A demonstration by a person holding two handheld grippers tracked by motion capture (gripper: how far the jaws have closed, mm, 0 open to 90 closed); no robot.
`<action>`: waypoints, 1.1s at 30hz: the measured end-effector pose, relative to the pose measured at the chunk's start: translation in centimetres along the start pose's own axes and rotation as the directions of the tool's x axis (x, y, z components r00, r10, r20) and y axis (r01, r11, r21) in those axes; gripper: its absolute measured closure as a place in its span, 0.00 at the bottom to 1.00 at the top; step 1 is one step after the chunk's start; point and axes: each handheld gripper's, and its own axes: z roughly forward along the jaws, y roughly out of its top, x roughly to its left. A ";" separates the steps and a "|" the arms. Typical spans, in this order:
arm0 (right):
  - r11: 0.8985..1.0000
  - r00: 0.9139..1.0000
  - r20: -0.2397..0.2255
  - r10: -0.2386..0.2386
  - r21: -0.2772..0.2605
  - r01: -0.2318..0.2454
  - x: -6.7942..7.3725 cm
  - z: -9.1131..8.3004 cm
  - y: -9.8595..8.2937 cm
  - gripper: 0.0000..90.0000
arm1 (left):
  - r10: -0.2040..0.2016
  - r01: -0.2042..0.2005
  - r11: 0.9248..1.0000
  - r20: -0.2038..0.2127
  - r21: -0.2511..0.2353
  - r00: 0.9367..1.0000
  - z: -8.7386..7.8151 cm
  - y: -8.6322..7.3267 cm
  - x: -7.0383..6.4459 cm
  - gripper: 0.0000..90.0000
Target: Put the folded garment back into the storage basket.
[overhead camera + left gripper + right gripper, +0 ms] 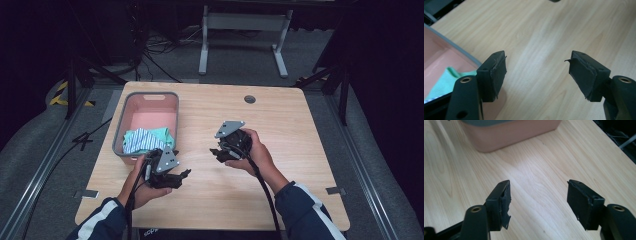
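Near the left edge of the table [280,120] stands the pink bin [127,106] with a grey rim, and inside it, at the end closer to the person, lies a bundled cloth [145,140], green with a blue and white striped part. The left gripper [181,176] hovers over the wood just beside the near right corner of the bin; in the left gripper view its jaws stand wide apart with nothing between them, and the pink wall and a bit of the green cloth show at the left. The work in hand seems to be around this cloth, either taking it out or leaving it after putting it in; I cannot tell which. If the cloth must be taken, the left gripper should turn toward the bin, go over the rim without knocking it, and close on a raised fold, not on a flat part, so the pads get a good bite. The right gripper [216,152] is near the middle of the table, well apart from the bin, jaws also spread and empty in the right gripper view, pointing toward the bin wall [511,135]. It could steady the bin by the rim if the bin slides.
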 end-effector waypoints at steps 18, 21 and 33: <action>0.999 0.999 0.047 -0.003 0.049 0.000 -0.4 -1.4 -6.1 0.34 | 0.077 -0.085 0.993 0.090 0.085 0.993 2.9 -1.8 -2.8 0.29; 0.999 0.999 0.048 -0.012 0.047 0.010 -0.2 -1.7 -7.3 0.32 | 0.081 -0.092 0.992 0.121 0.089 0.989 3.2 -2.0 -3.1 0.27; 0.999 0.999 0.049 0.020 0.027 -0.021 0.1 -2.7 -12.4 0.29 | 0.094 -0.116 0.988 0.196 0.100 0.976 4.7 -2.9 -3.7 0.25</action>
